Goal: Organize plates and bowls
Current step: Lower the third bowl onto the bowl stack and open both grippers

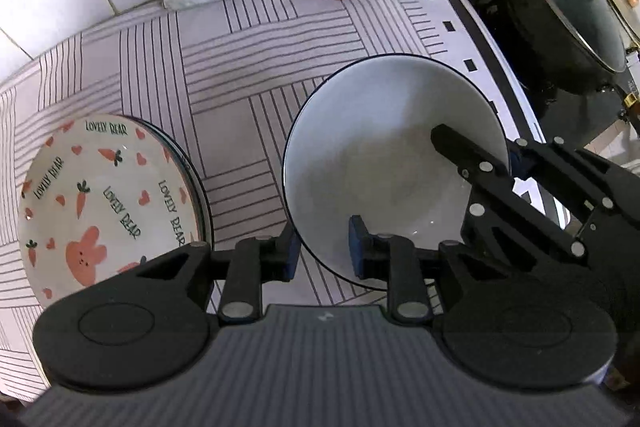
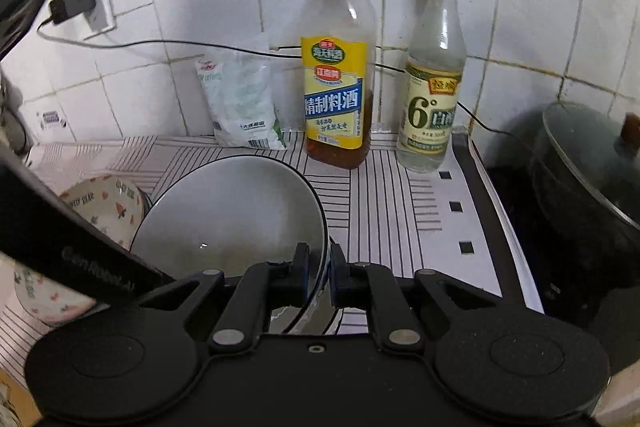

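A large white bowl with a dark rim stands on the striped mat; it also shows in the right wrist view. My left gripper is open, its fingers straddling the bowl's near-left rim with a gap. My right gripper is shut on the bowl's rim; it shows in the left wrist view at the bowl's right side. A stack of carrot-and-rabbit patterned plates lies left of the bowl, also visible in the right wrist view.
A yellow-labelled cooking wine bottle, a vinegar bottle and a white bag stand at the tiled wall. A dark lidded pot sits on the stove to the right. A cable runs along the wall.
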Action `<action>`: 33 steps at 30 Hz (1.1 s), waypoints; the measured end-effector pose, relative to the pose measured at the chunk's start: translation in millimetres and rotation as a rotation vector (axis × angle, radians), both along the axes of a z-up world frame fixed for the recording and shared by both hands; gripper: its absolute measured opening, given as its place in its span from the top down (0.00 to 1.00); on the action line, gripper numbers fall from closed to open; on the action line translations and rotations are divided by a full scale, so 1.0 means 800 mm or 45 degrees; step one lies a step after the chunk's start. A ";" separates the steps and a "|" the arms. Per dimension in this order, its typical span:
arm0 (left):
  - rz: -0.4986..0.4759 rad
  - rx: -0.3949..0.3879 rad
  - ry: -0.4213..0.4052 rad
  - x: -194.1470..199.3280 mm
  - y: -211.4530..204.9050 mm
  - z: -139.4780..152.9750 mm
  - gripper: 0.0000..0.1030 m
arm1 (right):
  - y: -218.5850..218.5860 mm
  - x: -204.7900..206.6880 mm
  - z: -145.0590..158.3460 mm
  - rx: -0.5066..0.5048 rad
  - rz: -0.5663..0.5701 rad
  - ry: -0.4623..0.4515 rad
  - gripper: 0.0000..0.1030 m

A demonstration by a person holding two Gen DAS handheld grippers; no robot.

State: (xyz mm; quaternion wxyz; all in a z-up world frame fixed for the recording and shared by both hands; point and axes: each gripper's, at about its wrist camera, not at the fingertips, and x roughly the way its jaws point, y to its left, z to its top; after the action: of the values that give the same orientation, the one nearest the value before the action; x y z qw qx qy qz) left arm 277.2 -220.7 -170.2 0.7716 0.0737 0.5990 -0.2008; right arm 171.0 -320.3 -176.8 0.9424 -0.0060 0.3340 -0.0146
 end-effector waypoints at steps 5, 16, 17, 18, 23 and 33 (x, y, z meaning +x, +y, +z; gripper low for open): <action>0.011 0.002 0.041 0.001 -0.002 -0.012 0.72 | 0.010 -0.005 -0.010 -0.099 0.042 -0.036 0.86; 0.052 -0.075 0.004 -0.002 0.008 -0.011 0.68 | 0.022 -0.014 -0.022 -0.233 0.099 -0.112 0.85; 0.060 -0.080 -0.003 -0.003 0.010 -0.007 0.68 | 0.024 -0.015 -0.022 -0.241 0.097 -0.111 0.84; 0.066 -0.086 -0.011 -0.006 0.012 -0.003 0.68 | 0.024 -0.017 -0.020 -0.231 0.090 -0.112 0.82; 0.075 -0.123 -0.040 -0.014 0.020 0.007 0.67 | 0.024 -0.025 -0.017 -0.206 0.073 -0.143 0.81; 0.131 -0.183 -0.036 -0.018 0.023 -0.004 0.85 | 0.035 -0.028 -0.012 -0.388 0.102 -0.172 0.81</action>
State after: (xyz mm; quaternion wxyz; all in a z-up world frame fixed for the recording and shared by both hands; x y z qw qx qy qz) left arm 262.4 -202.0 -173.7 0.7927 -0.0098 0.5750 -0.2021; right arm 148.9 -292.3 -186.5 0.9508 -0.1612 0.2633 -0.0278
